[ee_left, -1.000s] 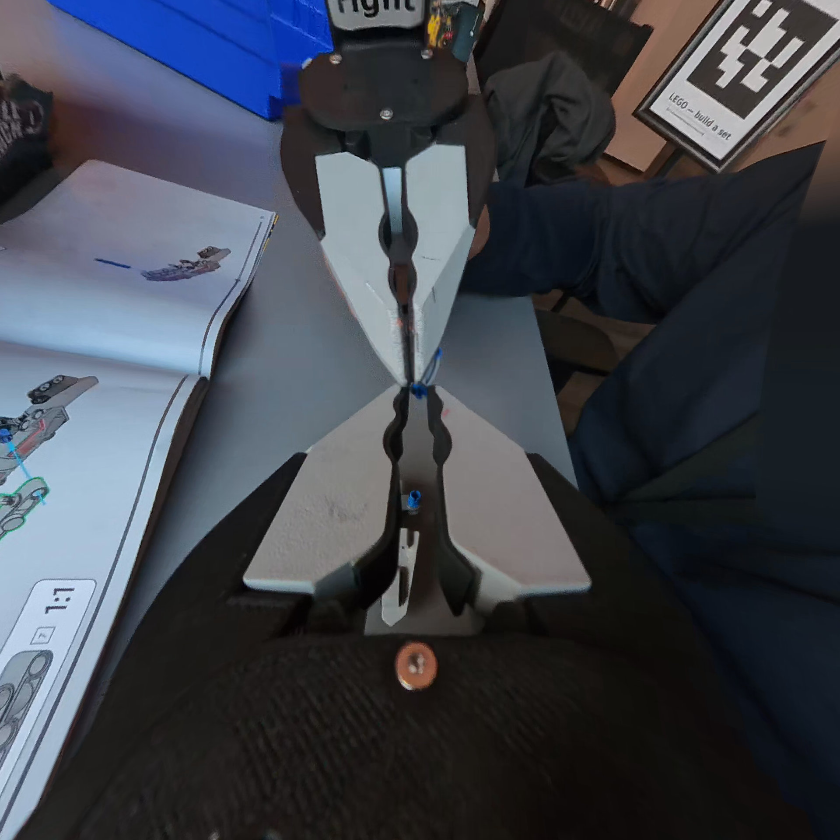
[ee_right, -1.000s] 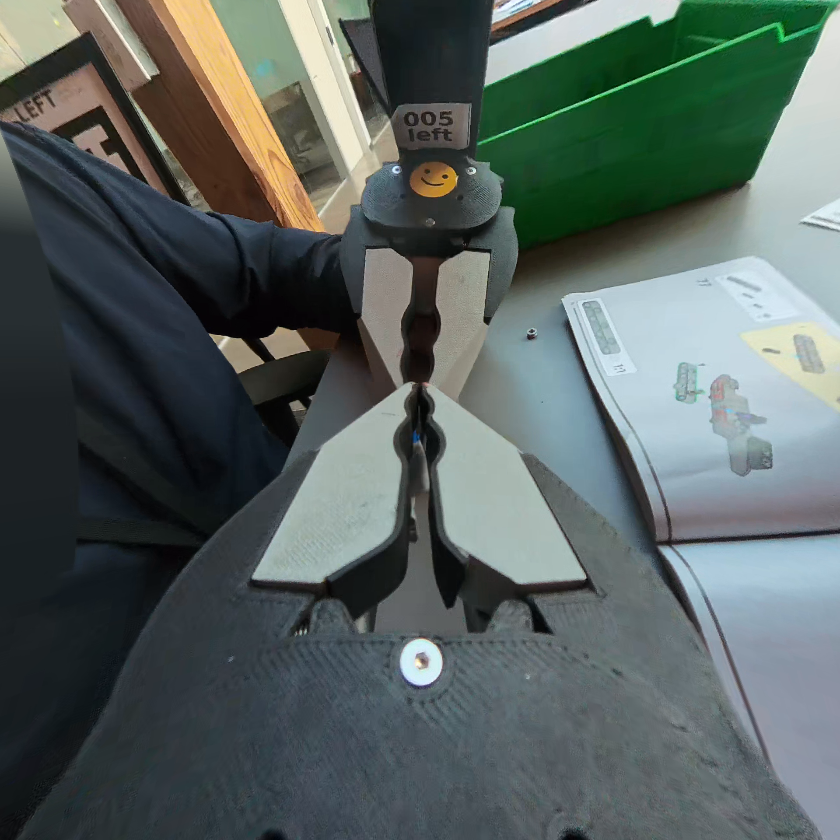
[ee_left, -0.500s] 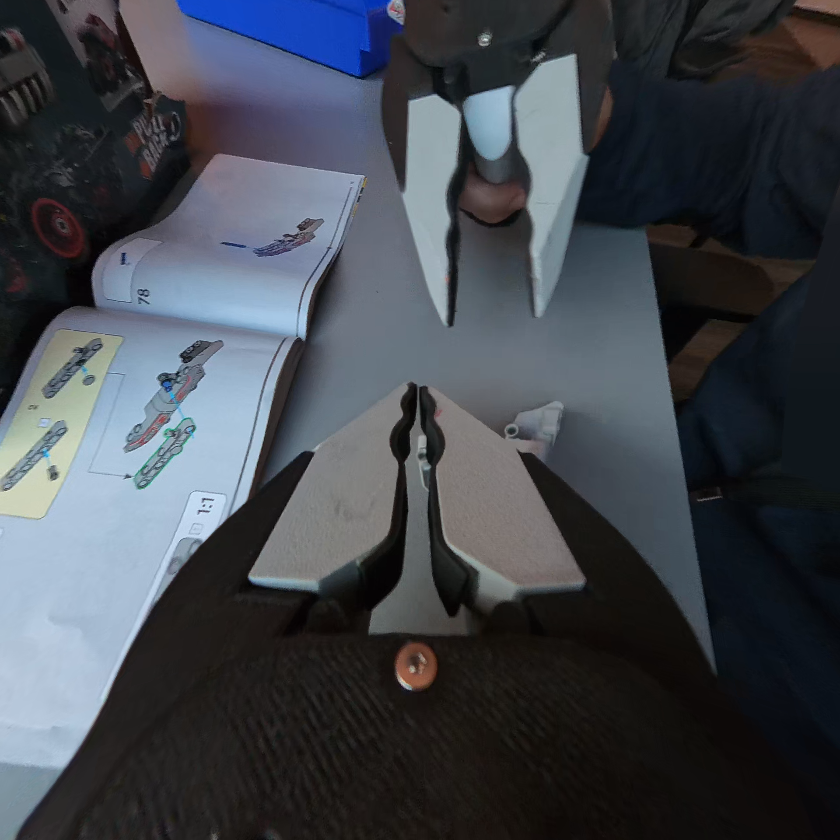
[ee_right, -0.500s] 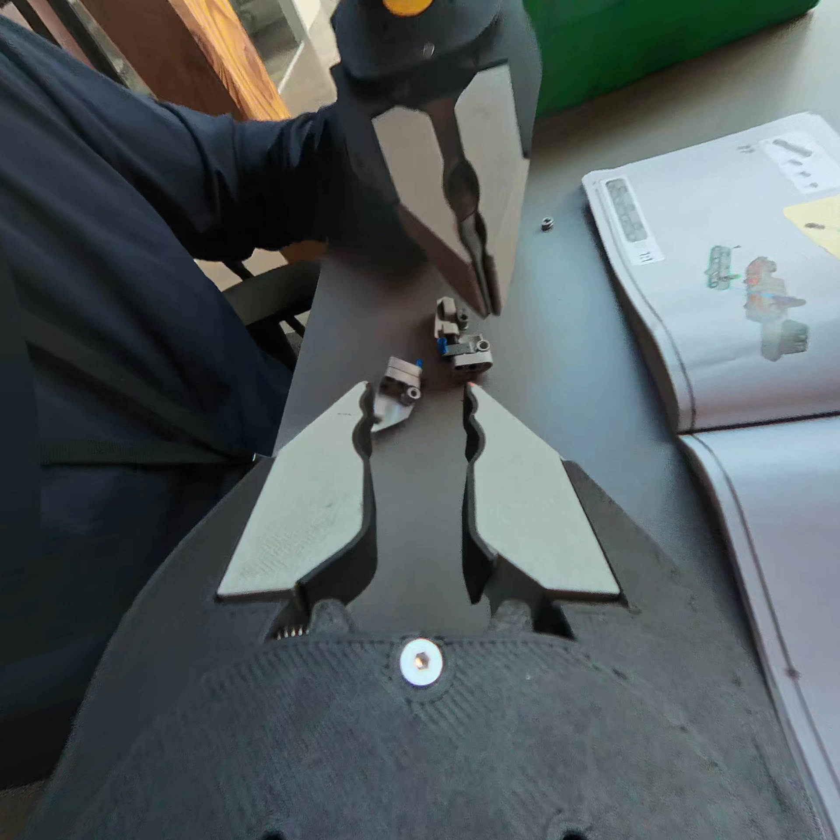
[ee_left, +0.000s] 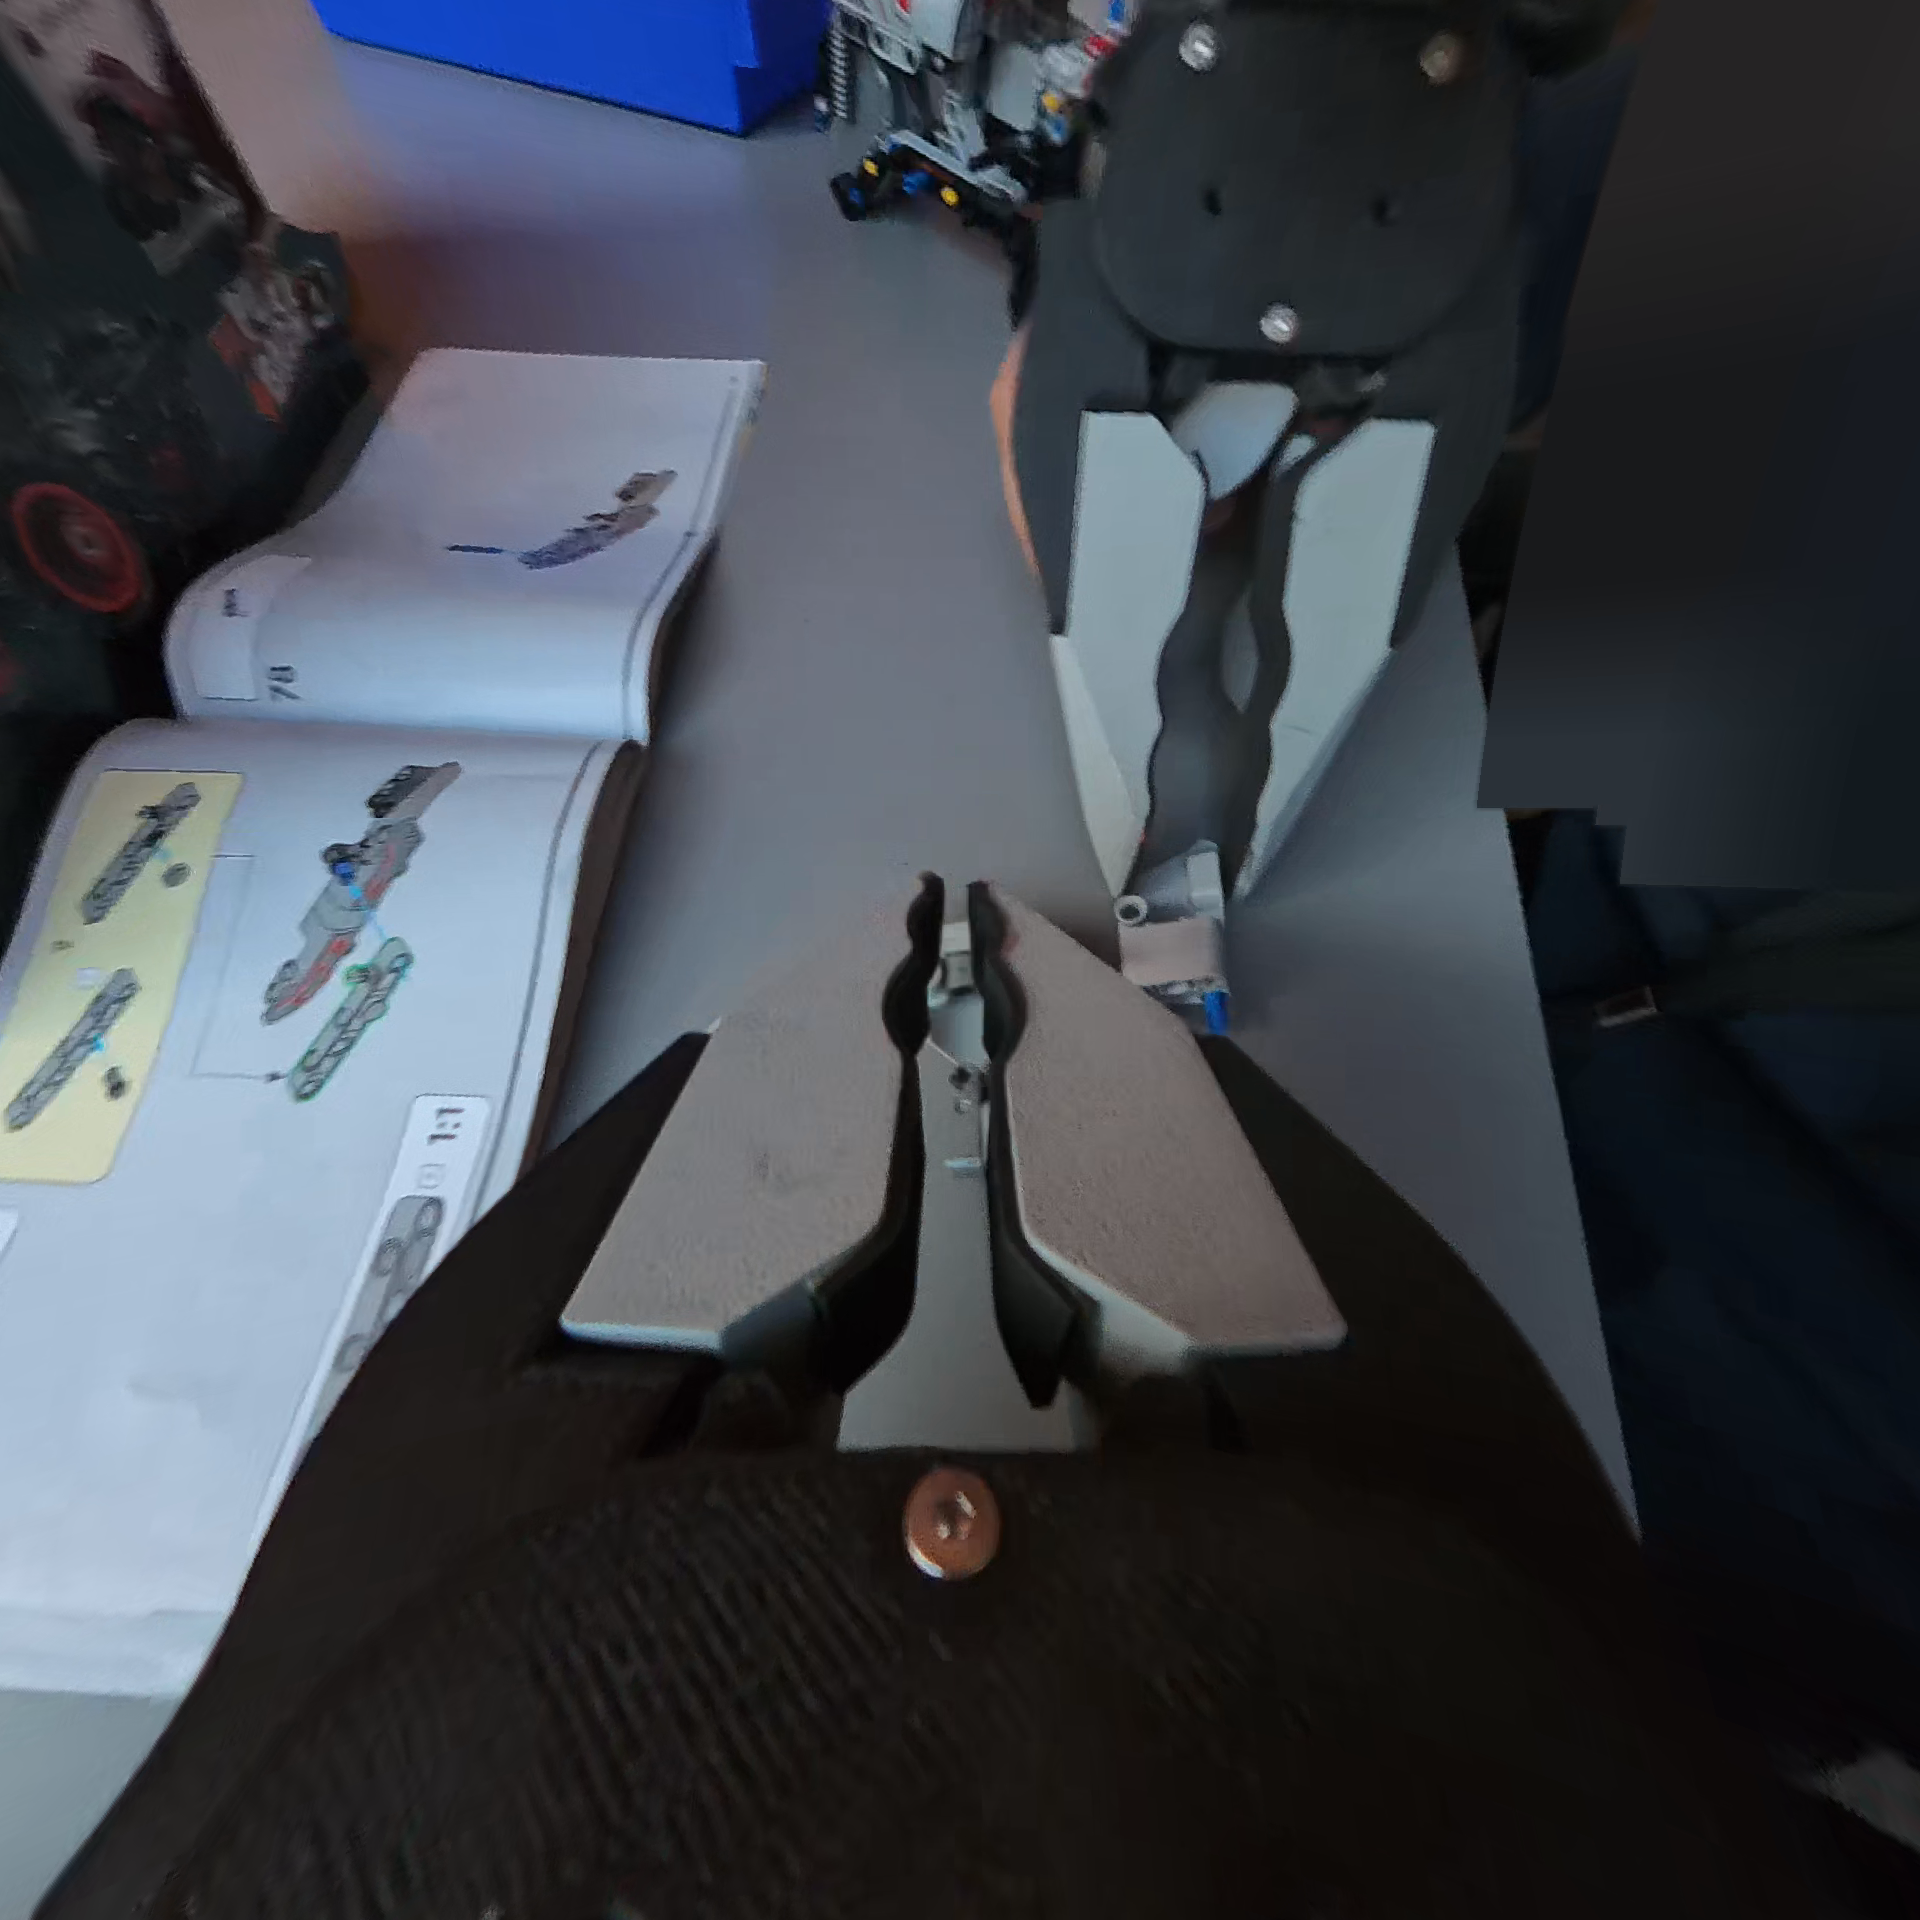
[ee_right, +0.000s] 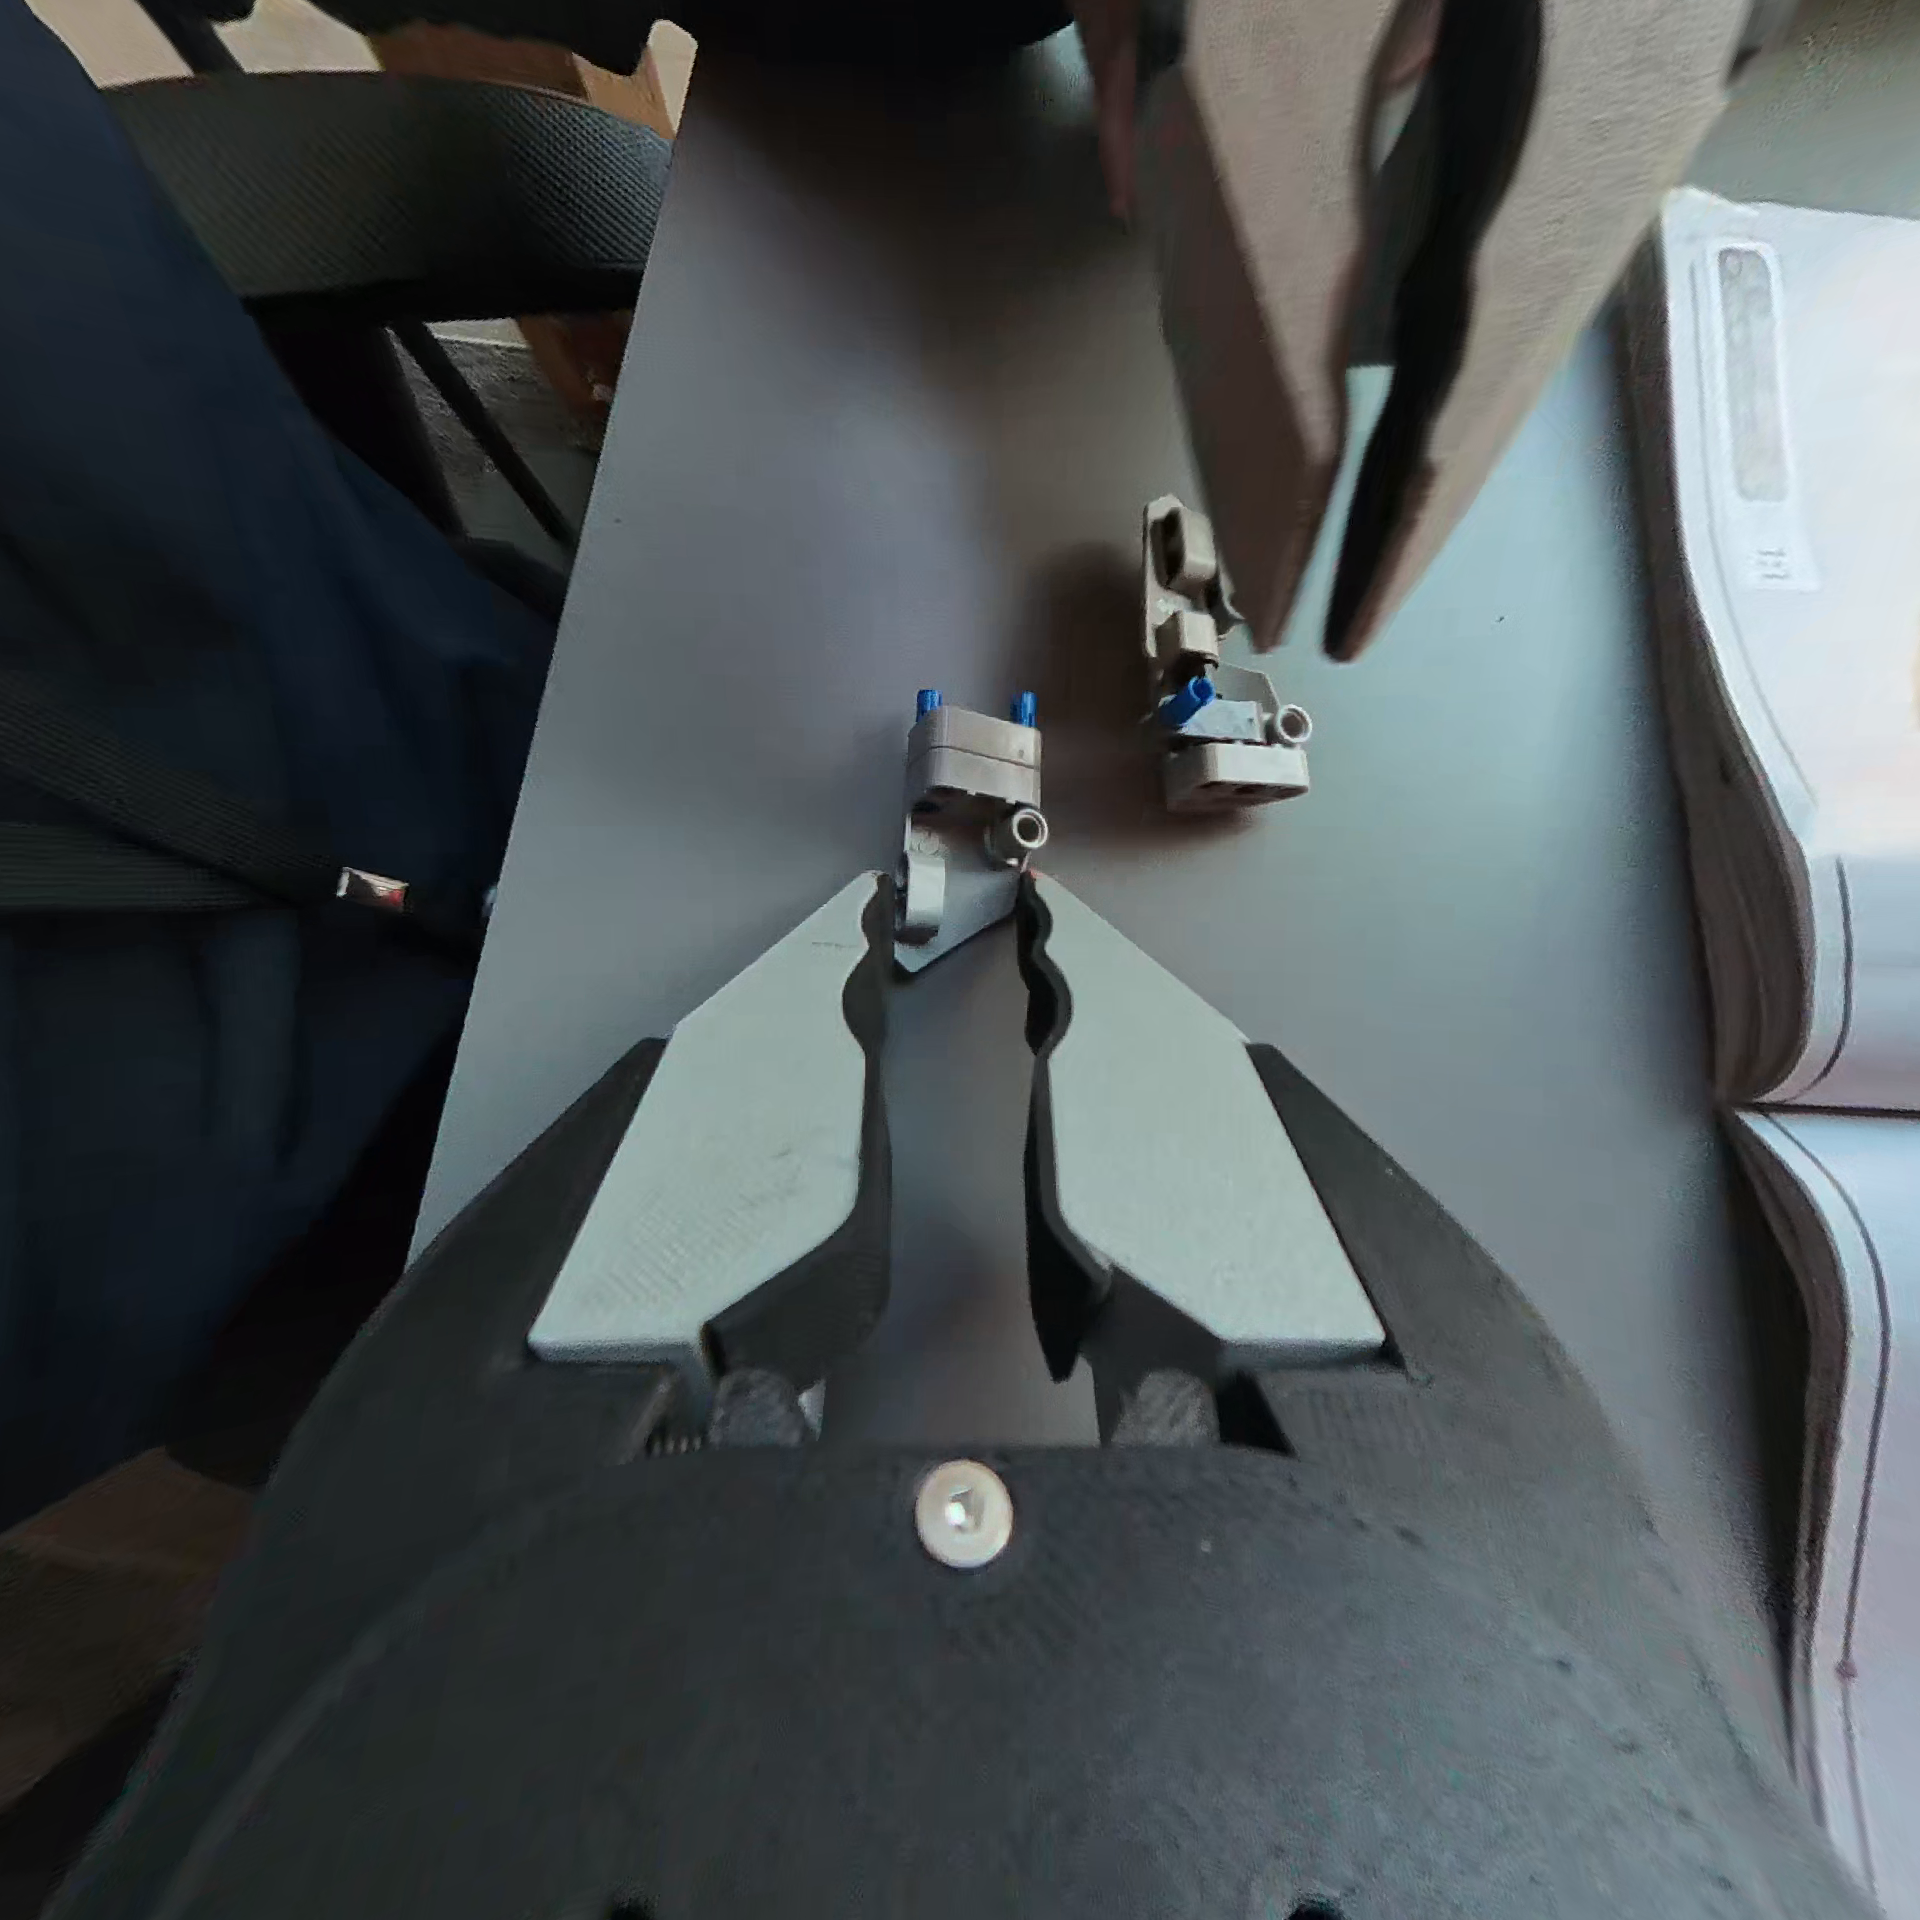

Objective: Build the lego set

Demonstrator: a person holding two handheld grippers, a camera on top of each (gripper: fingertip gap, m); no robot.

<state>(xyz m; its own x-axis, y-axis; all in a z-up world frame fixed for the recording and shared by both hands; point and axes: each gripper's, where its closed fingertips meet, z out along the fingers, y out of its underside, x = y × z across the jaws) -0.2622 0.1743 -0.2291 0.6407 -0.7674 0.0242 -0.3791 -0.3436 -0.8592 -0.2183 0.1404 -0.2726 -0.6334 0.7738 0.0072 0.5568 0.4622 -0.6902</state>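
Two small grey lego assemblies with blue pins lie side by side on the grey table [ee_right: 790, 436]. My right gripper [ee_right: 951, 883] is shut on the near end of the left assembly [ee_right: 971, 800], with a fingertip against each side of it. It shows from the far side in the left wrist view [ee_left: 1184, 883], around the same assembly [ee_left: 1174, 956]. My left gripper [ee_left: 951, 894] has its fingers nearly together and holds nothing. It hangs tip-down [ee_right: 1304, 649] just beside the far end of the second assembly [ee_right: 1226, 738], which shows through the thin gap between its fingers [ee_left: 951, 977].
An open instruction booklet [ee_left: 364, 935] lies beside the pieces, also in the right wrist view [ee_right: 1787, 623]. A blue bin [ee_left: 582, 42], a partly built lego model [ee_left: 956, 135] and a dark box [ee_left: 125, 364] stand farther off. The table edge and a person's dark clothing [ee_right: 208, 727] are close by. There is about 7 cm between the tips of the two grippers.
A second ago both grippers met tip to tip in the air. The right gripper then opened and the assemblies lay on the table. It has now closed on one; the left gripper hovers by the other.
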